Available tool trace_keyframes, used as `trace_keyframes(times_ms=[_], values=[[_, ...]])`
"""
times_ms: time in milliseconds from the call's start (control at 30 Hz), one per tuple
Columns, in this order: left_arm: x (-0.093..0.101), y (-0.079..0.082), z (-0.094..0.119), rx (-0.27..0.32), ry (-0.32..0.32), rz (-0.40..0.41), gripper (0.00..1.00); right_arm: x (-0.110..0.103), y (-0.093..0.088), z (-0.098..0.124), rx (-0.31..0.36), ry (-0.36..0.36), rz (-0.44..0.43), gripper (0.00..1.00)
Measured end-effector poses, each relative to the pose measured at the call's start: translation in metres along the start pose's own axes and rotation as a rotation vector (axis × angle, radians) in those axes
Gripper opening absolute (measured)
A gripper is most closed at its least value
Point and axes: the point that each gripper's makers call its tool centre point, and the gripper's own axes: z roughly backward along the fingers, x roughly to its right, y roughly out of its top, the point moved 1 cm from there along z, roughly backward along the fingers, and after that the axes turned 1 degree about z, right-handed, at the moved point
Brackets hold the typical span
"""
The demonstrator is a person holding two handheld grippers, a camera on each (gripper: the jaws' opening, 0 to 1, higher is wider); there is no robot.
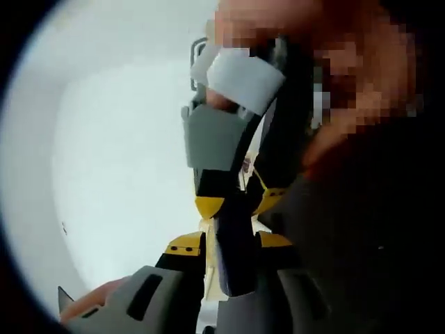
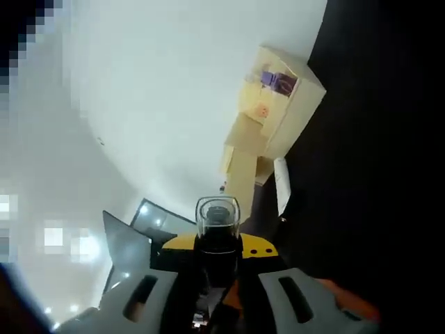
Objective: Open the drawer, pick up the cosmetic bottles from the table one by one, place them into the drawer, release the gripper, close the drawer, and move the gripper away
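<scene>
Gripping a dark bottle (image 2: 217,233), the right tongs (image 2: 217,261) face a white wall; left tongs' (image 1: 229,271) state unclear.

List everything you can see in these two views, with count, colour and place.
bottle: 1, dark with a clear cap, between the right jaws.
boxes: a stack, count unclear, tan, upper right of the right gripper view.
label: 1, purple, on the top box.
tube: 1, white, by the lower boxes.
panel: 1, glossy grey, left of the bottle.
device: 1, grey and white, middle of the left gripper view, possibly the other gripper.
dark thing: 1, between the left jaws, too blurred to name.
right hand-held gripper: grey, yellow and black, shut on the bottle.
left hand-held gripper: grey, yellow and black, open or shut unclear.
</scene>
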Motion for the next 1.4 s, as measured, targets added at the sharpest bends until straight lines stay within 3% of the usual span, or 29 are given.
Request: trace_keyframes(times_ms=[367,500,633,767,967,1133,1267,1333,1400], values=[[-0.005,-0.003,0.004,0.022,-0.017,0.078,0.18,-0.006,-0.002,-0.001,-0.010,0.023,0.020,0.18],[-0.007,-0.005,0.001,0.031,-0.087,0.199,0.18,-0.013,0.003,-0.002,0.016,0.047,0.154,0.20],[-0.011,-0.008,-0.001,0.058,-0.137,0.321,0.18,-0.026,0.013,0.002,0.069,0.082,0.222,0.25],[-0.015,-0.013,-0.004,0.090,-0.187,0.459,0.18,-0.033,0.037,0.010,0.170,0.113,0.196,0.26],[-0.023,-0.025,-0.013,0.115,-0.275,0.680,0.18,-0.009,0.075,0.018,0.265,0.058,0.160,0.25],[-0.033,-0.033,-0.011,0.134,-0.309,0.794,0.18,0.007,0.089,0.020,0.283,0.010,0.184,0.25],[-0.048,-0.035,-0.012,0.178,-0.354,0.927,0.18,0.011,0.092,0.020,0.283,-0.011,0.254,0.25],[-0.047,-0.034,-0.010,0.199,-0.391,0.983,0.18,0.007,0.090,0.018,0.269,0.015,0.273,0.25],[-0.046,-0.024,-0.006,0.253,-0.460,1.027,0.18,-0.008,0.079,0.012,0.201,0.119,0.277,0.26]])
